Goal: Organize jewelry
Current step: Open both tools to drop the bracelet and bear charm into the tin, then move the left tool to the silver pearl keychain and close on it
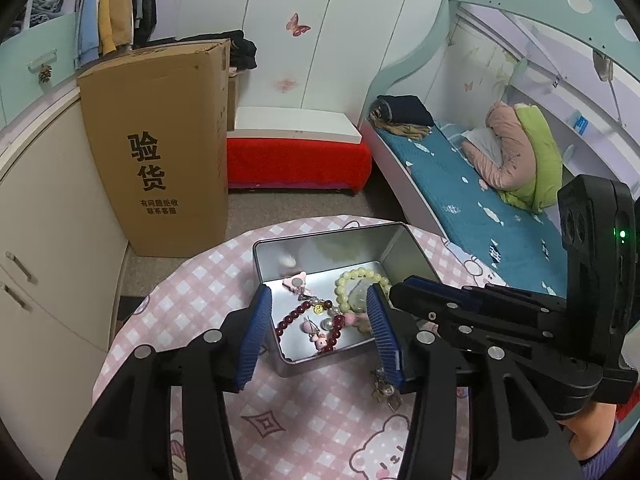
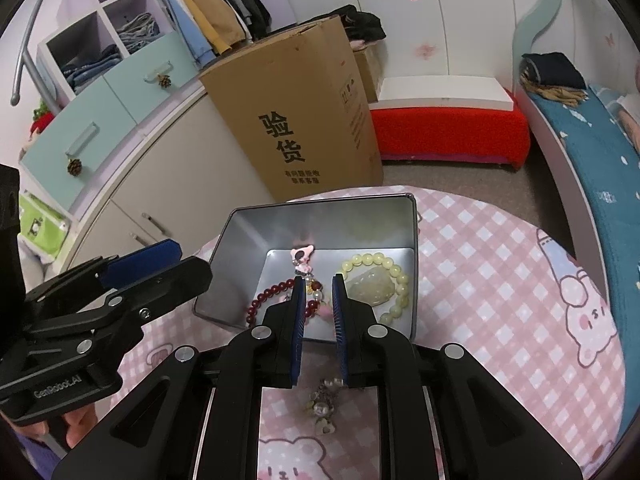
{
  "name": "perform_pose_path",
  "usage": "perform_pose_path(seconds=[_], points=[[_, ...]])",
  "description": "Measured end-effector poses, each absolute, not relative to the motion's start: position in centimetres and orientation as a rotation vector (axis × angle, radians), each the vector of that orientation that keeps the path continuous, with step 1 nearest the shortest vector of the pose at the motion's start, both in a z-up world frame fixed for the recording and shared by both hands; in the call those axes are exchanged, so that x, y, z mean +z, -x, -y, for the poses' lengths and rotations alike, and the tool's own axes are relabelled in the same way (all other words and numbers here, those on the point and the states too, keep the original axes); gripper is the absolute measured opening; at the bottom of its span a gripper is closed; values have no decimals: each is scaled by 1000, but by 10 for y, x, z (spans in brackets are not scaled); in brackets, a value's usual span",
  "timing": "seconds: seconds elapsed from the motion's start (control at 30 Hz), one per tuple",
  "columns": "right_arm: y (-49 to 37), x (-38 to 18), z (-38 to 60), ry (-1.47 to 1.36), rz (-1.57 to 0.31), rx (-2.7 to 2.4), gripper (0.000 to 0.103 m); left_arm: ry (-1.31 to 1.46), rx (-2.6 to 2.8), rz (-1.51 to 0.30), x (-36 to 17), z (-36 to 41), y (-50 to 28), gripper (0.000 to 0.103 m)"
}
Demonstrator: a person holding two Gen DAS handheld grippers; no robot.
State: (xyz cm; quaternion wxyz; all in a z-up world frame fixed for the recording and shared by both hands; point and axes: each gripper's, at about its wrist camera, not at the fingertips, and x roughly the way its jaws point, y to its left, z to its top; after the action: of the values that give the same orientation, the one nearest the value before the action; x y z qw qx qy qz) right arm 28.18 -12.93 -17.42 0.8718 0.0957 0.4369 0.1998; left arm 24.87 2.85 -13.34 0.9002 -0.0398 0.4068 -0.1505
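Lying in the open metal tin [image 1: 280, 258]: a dark red bead bracelet [image 1: 296, 316], a pale yellow-green bead bracelet [image 1: 360, 280] with a carved pale stone inside its loop, a pink charm [image 1: 295, 282] at the far end, and small pink and pearl pieces in the middle. Tin sits on the pink checked tablecloth [image 1: 180, 300], near the far edge of the round table.

One more piece, a chain of pearls and small charms [image 2: 326, 404], lies on the cloth just outside the tin's near wall.

Left gripper [image 1: 318, 300]: blue ribbed pads about half spread, straddling the near part of the tin over the red beads. Nothing between the pads; they press on nothing.

Right gripper [image 2: 318, 284]: fingers narrow, a slim gap left between the pads. Tips hang over the tin's near end, above the jewelry. Whether they pinch anything, cannot tell; the gap shows beads lying behind it.

Beyond the table: a tall cardboard box [image 1: 160, 140] on the far left, a red bench [image 1: 298, 164], a bed with a blue cover [image 1: 460, 184] on the right.
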Motion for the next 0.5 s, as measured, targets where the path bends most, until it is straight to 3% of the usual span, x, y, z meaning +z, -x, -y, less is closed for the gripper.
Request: perform_pose_path(seconds=[0.07, 0.13, 0.17, 0.2, 0.5], points=[[-277, -169, 133, -206, -899, 412, 17, 88, -308, -835, -132, -29, -244, 49], [-268, -161, 139, -206, -867, 397, 27, 90, -303, -820, -128, -30, -236, 55], [-265, -158, 142, -205, -854, 389, 41, 86, -299, -808, -126, -29, -232, 55], [-261, -155, 146, -203, -838, 379, 44, 82, -298, -802, -124, -28, -228, 55], [-225, -160, 168, -164, -817, 305, 47, 56, -191, -758, -128, -35, -196, 59]])
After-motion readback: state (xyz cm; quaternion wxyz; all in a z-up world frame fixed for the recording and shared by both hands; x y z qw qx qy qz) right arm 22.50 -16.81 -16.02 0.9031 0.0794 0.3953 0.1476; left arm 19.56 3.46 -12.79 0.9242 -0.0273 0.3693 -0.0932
